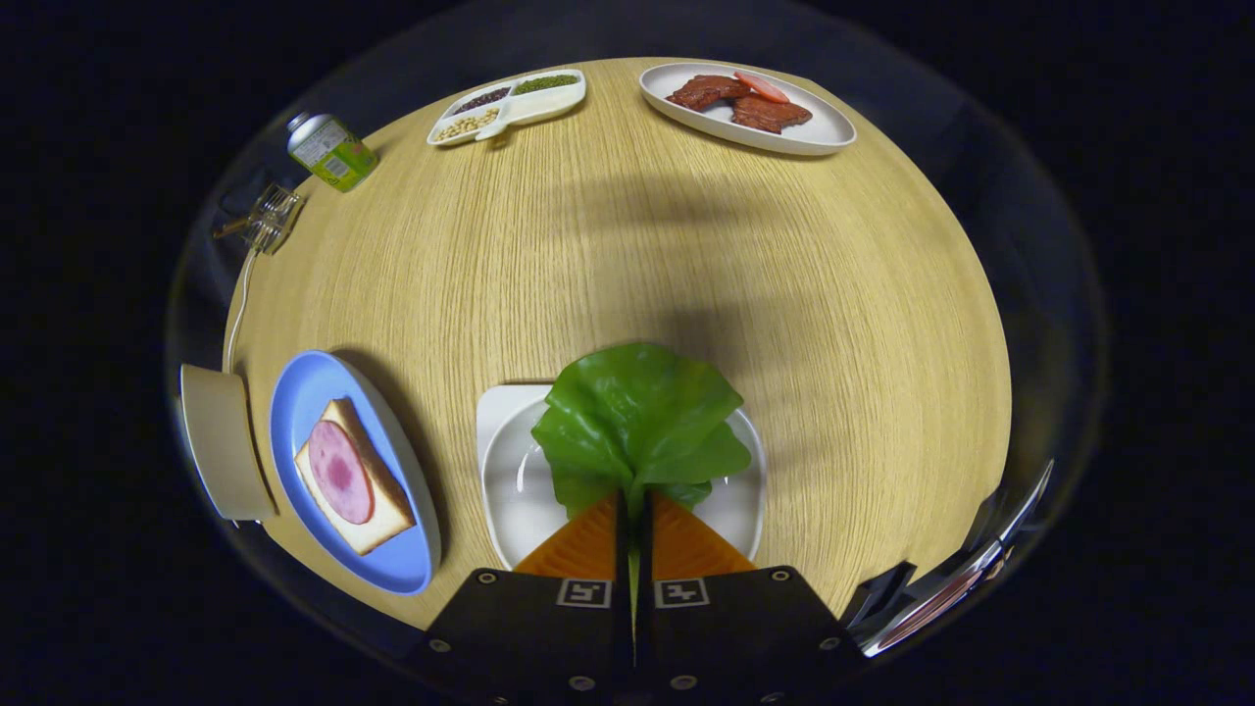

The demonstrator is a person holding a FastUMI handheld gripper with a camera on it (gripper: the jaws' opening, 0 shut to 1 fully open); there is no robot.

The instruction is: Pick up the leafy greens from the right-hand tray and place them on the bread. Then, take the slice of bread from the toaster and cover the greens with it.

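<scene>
The leafy greens [635, 422] are pinched at the stem end between both fingers of the gripper [632, 505], which are closed tight on them; the leaf fans out ahead, above the white tray [505, 471]. A stem grip probably keeps the leaf flat for laying. The gripper is pointed steeply down at the table [686, 255]. The bread [355, 490], topped with ham, is seen on the blue plate [304, 392] left of the fingers.

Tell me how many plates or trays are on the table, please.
4. White tray under the leafy greens held in the tool; blue plate with bread beside it; divided dish and oval plate far beyond.
</scene>
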